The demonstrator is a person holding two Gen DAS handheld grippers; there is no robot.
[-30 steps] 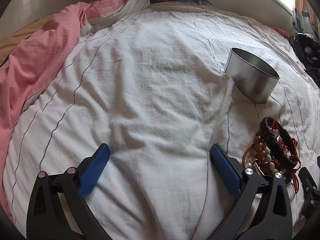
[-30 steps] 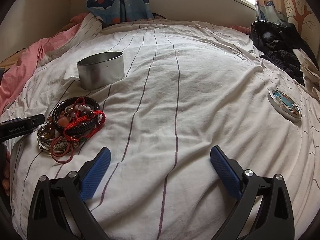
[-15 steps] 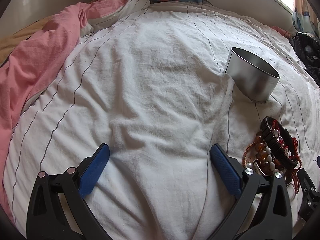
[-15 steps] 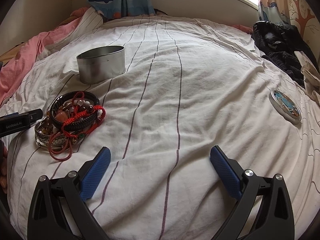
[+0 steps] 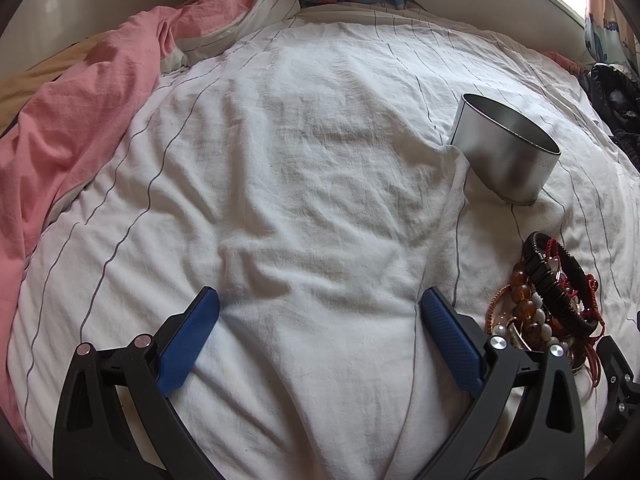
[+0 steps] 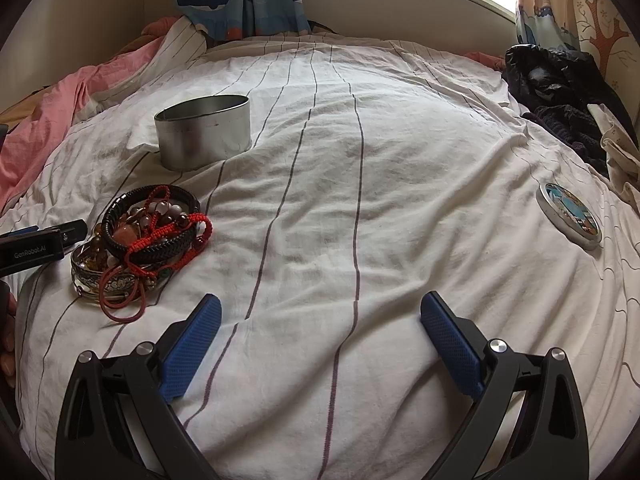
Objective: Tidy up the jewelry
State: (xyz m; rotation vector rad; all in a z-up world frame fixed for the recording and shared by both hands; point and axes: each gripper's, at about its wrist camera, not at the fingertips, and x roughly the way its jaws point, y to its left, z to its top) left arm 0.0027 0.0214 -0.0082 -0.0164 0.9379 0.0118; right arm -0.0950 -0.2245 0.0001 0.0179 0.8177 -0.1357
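Observation:
A heap of bracelets (image 6: 144, 236) lies on the white striped bedsheet: black braided bands, red cords, amber and white beads, a silver bangle. In the left wrist view the same heap (image 5: 548, 300) sits at the right, just past my right finger. A round open metal tin (image 6: 204, 134) stands behind the heap, also seen as the tin (image 5: 506, 156) at the upper right. Its patterned lid (image 6: 570, 214) lies apart at the far right. My left gripper (image 5: 320, 312) is open over bare sheet. My right gripper (image 6: 320, 316) is open too, right of the heap.
A pink duvet (image 5: 76, 120) is bunched along the left. Dark clothes (image 6: 556, 92) are piled at the right by the curtain. The left gripper's body (image 6: 36, 240) and a hand's fingertips (image 6: 8, 344) show at the right wrist view's left edge.
The right gripper has moved forward and tilted down, so the heap and tin sit lower and nearer in its view. The left wrist view is nearly unchanged.

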